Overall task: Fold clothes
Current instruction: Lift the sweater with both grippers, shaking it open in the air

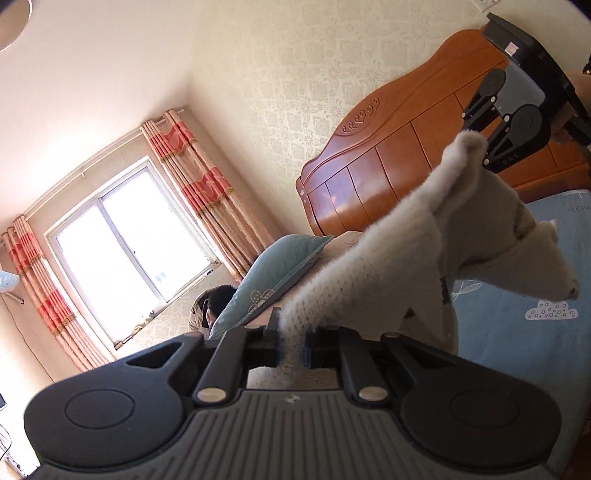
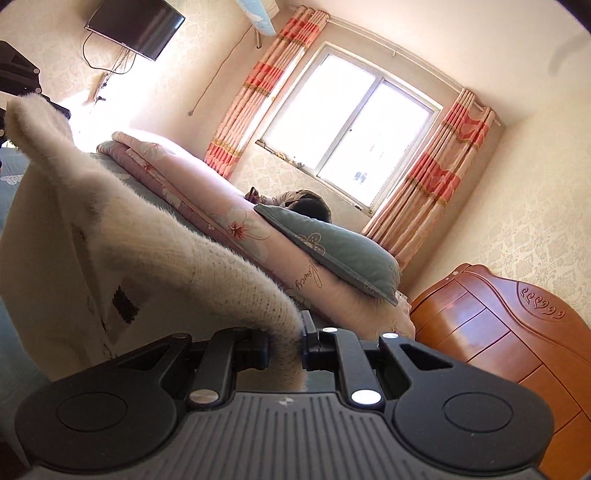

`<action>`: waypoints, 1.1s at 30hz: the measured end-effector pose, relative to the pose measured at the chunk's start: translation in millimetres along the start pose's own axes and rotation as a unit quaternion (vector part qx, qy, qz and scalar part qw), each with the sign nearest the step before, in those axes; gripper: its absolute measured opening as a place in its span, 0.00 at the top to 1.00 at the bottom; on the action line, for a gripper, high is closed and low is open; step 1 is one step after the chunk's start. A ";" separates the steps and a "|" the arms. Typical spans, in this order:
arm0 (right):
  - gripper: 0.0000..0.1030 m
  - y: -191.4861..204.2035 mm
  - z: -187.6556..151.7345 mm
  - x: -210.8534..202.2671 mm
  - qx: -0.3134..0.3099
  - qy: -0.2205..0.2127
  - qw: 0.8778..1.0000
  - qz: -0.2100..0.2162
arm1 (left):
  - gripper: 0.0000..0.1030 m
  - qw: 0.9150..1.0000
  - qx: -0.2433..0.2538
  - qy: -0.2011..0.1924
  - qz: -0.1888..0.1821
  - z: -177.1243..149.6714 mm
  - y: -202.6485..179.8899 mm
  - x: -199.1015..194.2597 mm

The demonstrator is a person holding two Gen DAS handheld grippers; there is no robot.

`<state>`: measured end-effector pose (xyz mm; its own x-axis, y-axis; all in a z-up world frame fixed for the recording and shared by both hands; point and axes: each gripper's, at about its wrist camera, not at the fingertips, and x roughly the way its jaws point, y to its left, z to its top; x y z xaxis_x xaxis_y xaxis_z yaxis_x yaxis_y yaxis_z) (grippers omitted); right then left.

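Note:
A fuzzy cream knitted sweater [image 1: 402,269] hangs in the air above the bed, stretched between both grippers. My left gripper [image 1: 291,345] is shut on one edge of it, knit bunched between the jaws. In the left wrist view the right gripper [image 1: 476,142] shows at the upper right, pinching the far corner. My right gripper [image 2: 286,349] is shut on the sweater [image 2: 147,254], whose fabric runs up to the left, where the left gripper [image 2: 18,79] is partly in view. Dark patches mark the sweater's front.
Below lies a blue sheet [image 1: 524,325] with cloud prints. A teal pillow [image 2: 332,251] rests on a rolled pink quilt [image 2: 207,206]. A wooden headboard [image 1: 388,166] stands behind. A person [image 2: 310,205] sits past the bed under the window [image 2: 347,122]. A TV [image 2: 135,27] hangs on the wall.

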<state>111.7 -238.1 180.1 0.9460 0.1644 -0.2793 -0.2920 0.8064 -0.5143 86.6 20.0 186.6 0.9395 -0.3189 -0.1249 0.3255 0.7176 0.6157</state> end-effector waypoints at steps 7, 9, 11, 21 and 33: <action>0.84 -22.6 28.2 -28.1 0.014 -0.063 0.998 -0.024 | 0.91 0.998 -0.004 -0.045 0.032 36.7 18.5 -20.9; 0.84 -28.6 34.5 -36.7 0.017 -0.079 0.996 -0.029 | 0.91 0.998 -0.006 -0.054 0.039 42.6 21.7 -25.2; 0.83 -33.9 38.5 -43.4 0.024 -0.092 0.995 -0.030 | 0.91 0.997 -0.013 -0.058 0.039 43.1 24.5 -25.8; 0.83 -9.8 2.6 18.1 0.019 -0.011 1.000 0.003 | 0.90 0.997 -0.062 0.046 0.006 -21.5 7.6 48.0; 0.83 46.8 -59.8 171.0 0.016 0.129 0.991 0.042 | 0.90 0.981 -0.101 0.161 -0.031 -105.3 -4.4 160.2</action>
<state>251.4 -206.2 59.8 0.8500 0.0853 -0.5199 -0.3603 0.8141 -0.4555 246.9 30.9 81.9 0.8918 -0.1776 -0.4161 0.3674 0.8210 0.4370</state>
